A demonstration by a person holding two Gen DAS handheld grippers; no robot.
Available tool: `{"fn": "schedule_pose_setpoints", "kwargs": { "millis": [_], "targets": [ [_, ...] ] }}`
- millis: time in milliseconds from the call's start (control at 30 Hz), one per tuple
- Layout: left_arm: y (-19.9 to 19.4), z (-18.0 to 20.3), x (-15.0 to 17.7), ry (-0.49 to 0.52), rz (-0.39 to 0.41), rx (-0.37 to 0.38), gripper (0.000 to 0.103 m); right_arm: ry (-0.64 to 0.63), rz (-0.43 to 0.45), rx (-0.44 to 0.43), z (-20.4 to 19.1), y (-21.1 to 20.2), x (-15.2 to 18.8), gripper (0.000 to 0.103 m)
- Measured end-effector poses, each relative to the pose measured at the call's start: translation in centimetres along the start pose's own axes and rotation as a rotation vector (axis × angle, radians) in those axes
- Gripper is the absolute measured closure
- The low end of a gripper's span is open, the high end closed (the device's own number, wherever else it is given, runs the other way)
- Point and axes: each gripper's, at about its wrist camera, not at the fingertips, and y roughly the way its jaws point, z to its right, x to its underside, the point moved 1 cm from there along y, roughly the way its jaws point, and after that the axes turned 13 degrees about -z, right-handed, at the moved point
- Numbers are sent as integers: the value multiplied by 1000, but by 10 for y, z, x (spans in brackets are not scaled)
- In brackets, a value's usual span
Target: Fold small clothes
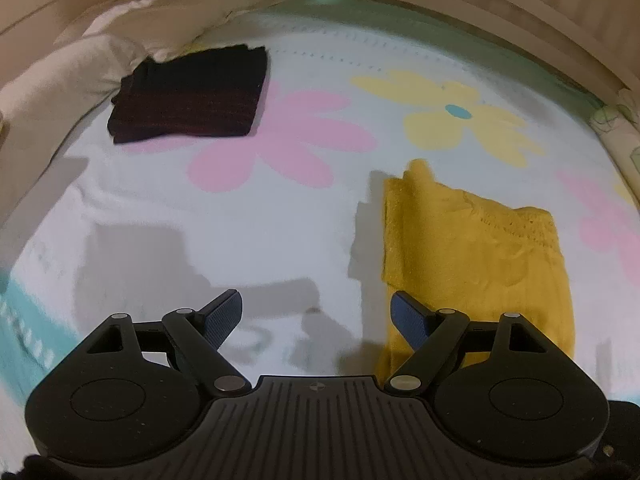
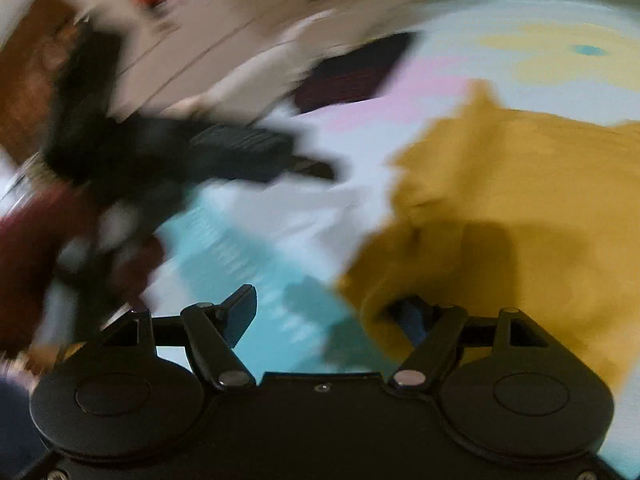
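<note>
A mustard-yellow garment (image 1: 472, 248) lies folded lengthwise on the flowered white blanket (image 1: 280, 220), to the right. My left gripper (image 1: 316, 316) hovers open just left of it. Its right finger (image 1: 408, 316) overlaps the garment's near left edge, and nothing sits between the pads. A dark striped garment (image 1: 188, 96) rests folded at the far left. The right wrist view is heavily blurred. In it my right gripper (image 2: 328, 316) stands open at the yellow garment's (image 2: 520, 200) near edge, and a fold of cloth covers part of its right finger (image 2: 412, 320). The dark garment (image 2: 352, 72) shows far off.
A white pillow (image 1: 80, 64) lies at the far left beside the dark garment. A wooden bed frame (image 1: 520, 8) runs along the back and right. The blanket's turquoise band (image 2: 240, 256) is near. The other gripper's black body (image 2: 224, 148) and a dark red sleeve (image 2: 24, 264) fill the left.
</note>
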Motion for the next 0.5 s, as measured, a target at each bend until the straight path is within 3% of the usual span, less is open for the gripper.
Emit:
{"fn": "schedule_pose_setpoints", "kwargs": {
  "millis": [167, 333, 433, 500],
  "targets": [
    [-3, 23, -4, 75, 32, 2, 22, 4, 64, 16, 7, -33, 2, 26],
    [16, 66, -2, 217, 30, 5, 22, 155, 156, 158, 48, -74, 9, 24],
    [39, 84, 0, 300, 20, -56, 22, 264, 201, 260, 74, -93, 16, 20],
    [55, 83, 3, 315, -10, -100, 20, 319, 220, 313, 87, -103, 23, 8]
  ]
}}
